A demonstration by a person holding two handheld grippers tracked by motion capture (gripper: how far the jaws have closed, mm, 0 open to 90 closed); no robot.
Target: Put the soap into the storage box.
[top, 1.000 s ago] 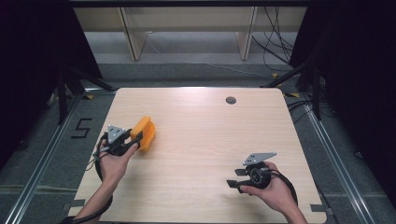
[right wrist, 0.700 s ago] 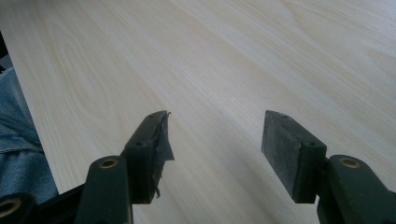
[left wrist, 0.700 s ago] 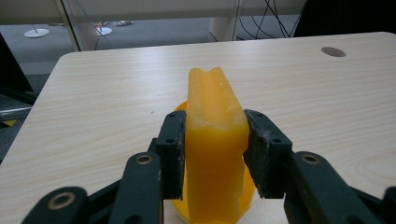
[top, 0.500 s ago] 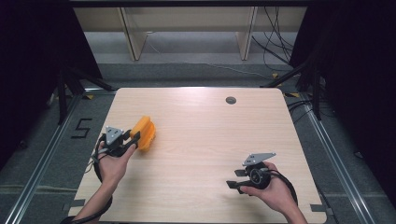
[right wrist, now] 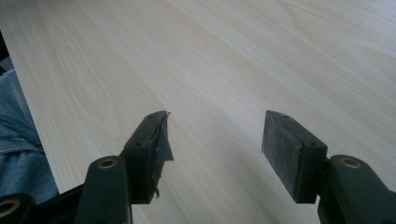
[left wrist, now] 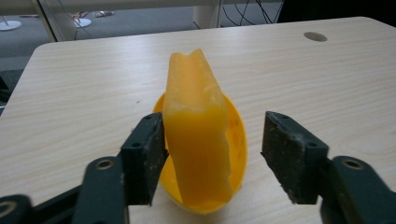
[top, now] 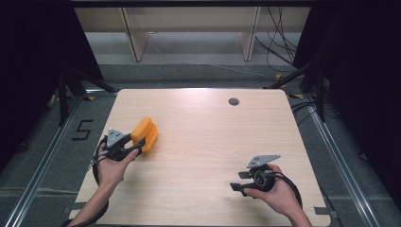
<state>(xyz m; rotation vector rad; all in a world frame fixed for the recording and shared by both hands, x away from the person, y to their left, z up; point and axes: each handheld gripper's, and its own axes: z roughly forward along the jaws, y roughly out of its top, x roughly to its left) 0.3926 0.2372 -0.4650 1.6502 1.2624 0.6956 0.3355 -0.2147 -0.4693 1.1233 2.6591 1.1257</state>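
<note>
We see a pale wooden counter with a small dark hole near its far edge, and on its left part an orange peel standing upright in a yellow bowl. Our left tool sits just beside these, its jaws having just been opening: the peel stands between them, close against the left jaw and perhaps touching it, clear of the right jaw, so nothing is gripped. Our right tool lies well apart at the near right, jaws wide over bare counter, holding nothing.
</note>
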